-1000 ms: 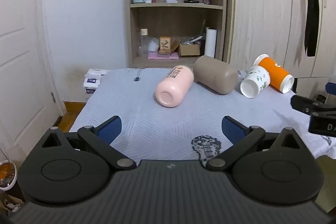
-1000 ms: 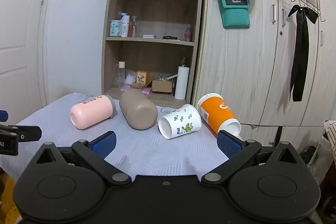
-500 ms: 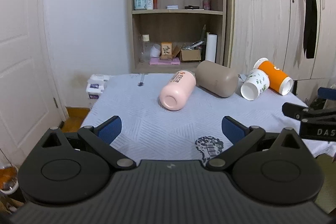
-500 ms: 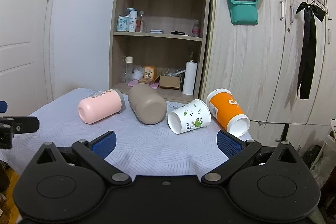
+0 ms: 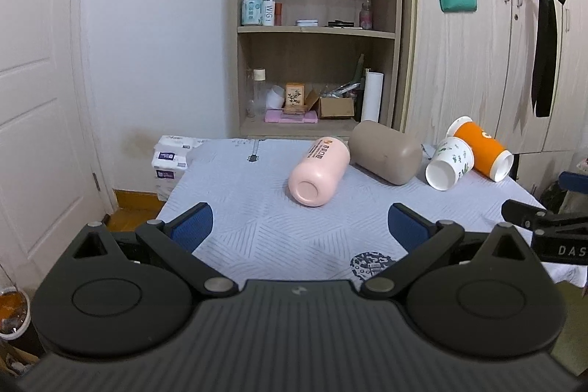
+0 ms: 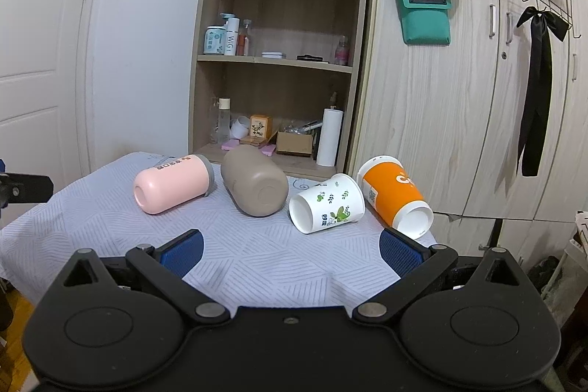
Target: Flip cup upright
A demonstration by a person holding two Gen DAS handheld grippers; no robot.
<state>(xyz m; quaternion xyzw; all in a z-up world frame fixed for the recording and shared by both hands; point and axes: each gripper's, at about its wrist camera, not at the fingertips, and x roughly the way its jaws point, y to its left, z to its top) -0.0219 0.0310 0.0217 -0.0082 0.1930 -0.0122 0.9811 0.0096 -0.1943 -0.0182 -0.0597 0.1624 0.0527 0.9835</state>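
On the pale quilted worktop (image 6: pixel 257 259) I see four cups lying on their sides: a pink plastic tumbler (image 6: pixel 171 184), touching to its right a taupe tumbler (image 6: pixel 255 186), then a white leaf-printed paper cup (image 6: pixel 327 202) touching an orange paper cup (image 6: pixel 395 193). My left gripper (image 5: pixel 299 226) and right gripper (image 6: pixel 290 250) both hang spread wide and empty, near the worktop's front edge, well short of the pink tumbler.

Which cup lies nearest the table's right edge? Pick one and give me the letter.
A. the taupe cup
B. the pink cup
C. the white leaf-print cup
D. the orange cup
D: in the right wrist view the orange cup lies on its side at the far right of the row, past the white leaf-print cup, its end at the table edge.
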